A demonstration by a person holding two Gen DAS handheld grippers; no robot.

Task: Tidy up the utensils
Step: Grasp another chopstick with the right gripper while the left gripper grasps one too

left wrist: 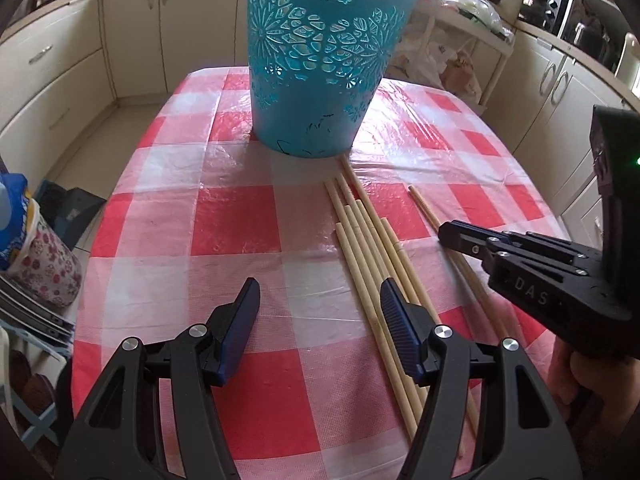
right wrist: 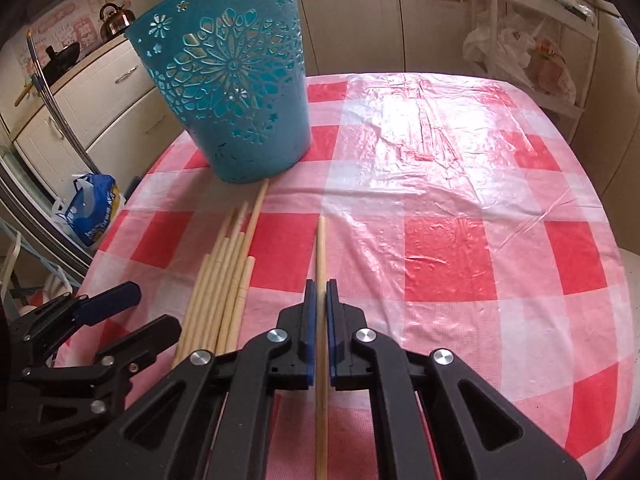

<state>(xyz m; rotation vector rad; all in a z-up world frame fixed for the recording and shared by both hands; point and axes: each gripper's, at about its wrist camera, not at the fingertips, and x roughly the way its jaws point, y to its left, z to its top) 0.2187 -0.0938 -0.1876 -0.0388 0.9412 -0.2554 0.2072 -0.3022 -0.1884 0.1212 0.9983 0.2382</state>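
Observation:
A teal cut-out bucket (left wrist: 316, 60) stands upright on the red-and-white checked table (left wrist: 224, 220); it also shows in the right wrist view (right wrist: 236, 92). Several pale wooden sticks (left wrist: 368, 248) lie side by side in front of it, also in the right wrist view (right wrist: 224, 284). My left gripper (left wrist: 318, 300) is open and empty, its right finger over the bundle. My right gripper (right wrist: 321, 292) is shut on a single wooden stick (right wrist: 321, 248) that lies apart from the bundle; that gripper shows in the left wrist view (left wrist: 452, 236) over the same stick (left wrist: 424, 204).
Cream kitchen cabinets (left wrist: 60, 80) surround the table. A shelf with plastic bags (right wrist: 516, 52) stands behind it. A blue bag (right wrist: 92, 208) sits on the floor at the left. A kettle (right wrist: 114, 20) is on the far counter.

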